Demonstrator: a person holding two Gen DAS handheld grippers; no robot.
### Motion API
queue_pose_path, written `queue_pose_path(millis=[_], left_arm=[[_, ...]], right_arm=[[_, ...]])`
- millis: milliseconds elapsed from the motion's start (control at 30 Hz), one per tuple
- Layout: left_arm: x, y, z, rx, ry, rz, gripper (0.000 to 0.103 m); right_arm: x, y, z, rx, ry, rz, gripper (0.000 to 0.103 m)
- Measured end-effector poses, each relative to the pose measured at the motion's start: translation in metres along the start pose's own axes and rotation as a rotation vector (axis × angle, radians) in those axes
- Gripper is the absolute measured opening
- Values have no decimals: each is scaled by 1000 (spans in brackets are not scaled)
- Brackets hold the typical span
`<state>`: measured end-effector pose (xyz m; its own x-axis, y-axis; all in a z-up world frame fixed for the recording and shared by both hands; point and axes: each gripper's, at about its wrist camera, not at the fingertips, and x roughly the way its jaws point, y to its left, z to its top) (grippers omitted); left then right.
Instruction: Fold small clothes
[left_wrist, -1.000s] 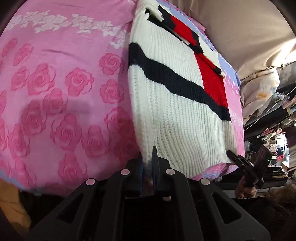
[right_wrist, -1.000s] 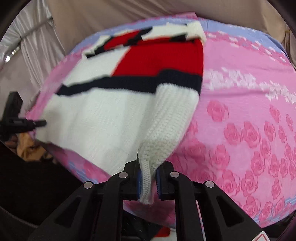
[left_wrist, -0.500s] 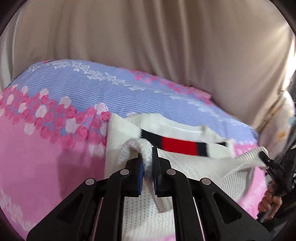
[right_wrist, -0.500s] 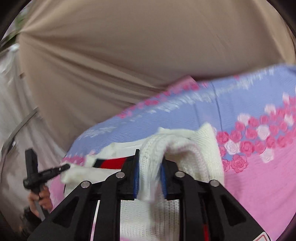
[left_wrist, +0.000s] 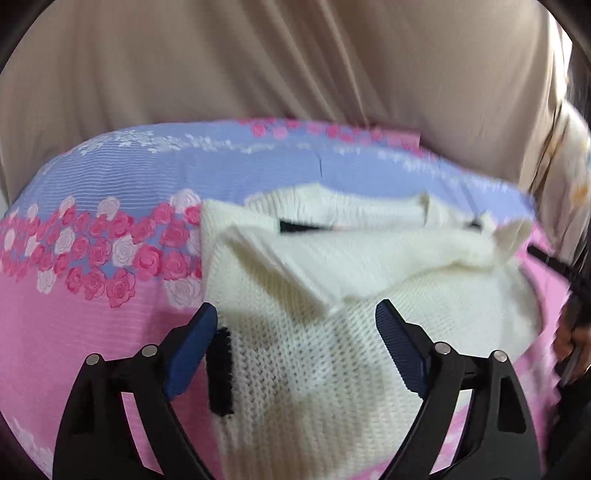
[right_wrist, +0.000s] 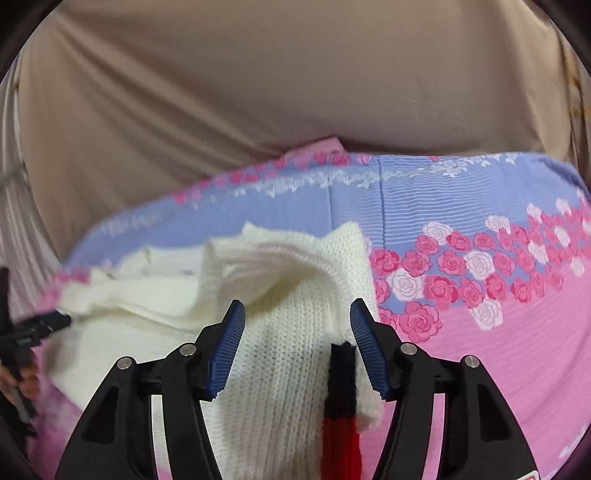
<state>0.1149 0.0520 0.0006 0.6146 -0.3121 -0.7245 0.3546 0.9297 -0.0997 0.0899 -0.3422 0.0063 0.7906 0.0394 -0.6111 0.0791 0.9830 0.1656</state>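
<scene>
The sweater (left_wrist: 369, 332) is seen lying on the bed (left_wrist: 92, 314), doubled over on itself, its white knit spread directly ahead of and beneath both sets of jaws. A loose folded edge is draped across the far part of the pile, and a black stripe (right_wrist: 341, 373) with red below it is shown between the jaws of the right gripper (right_wrist: 297, 339), toward the right-hand jaw. Both grippers are held with jaws spread wide and nothing is gripped; the left gripper (left_wrist: 295, 332) is poised over the near left edge of the knit. A fold across the garment is judged to have just been laid, the release being the step in hand. For the next move, the grippers would need to be drawn clear without snagging the knit, and the rumpled top layer smoothed or a side edge taken for a further fold. Behind the bed a beige curtain (right_wrist: 295, 92) is hung.
</scene>
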Motion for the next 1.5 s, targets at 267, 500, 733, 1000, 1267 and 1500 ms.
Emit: queue_pose_path(millis=[267,500,733,1000,1267,1500], left_arm=[[45,35,70,-94,-29,212,85],[9,63,57,-255,-22,-31,88],[33,79,63,-402,-17,-86,90],[50,93,104,-353,104,-146,98],[44,97,103,-211,299,-192,98],[63,97,114,-491,353,-568,98]], right_arm=[[59,-25,71,198,6,-124,57],[30,-30,32,219,23,14,60],[54,-6,21,189,89,61,60],[72,-12,18,202,103,58,61],[75,-10,22,195,117,77,55],[76,-1,32,194,113,86,48]])
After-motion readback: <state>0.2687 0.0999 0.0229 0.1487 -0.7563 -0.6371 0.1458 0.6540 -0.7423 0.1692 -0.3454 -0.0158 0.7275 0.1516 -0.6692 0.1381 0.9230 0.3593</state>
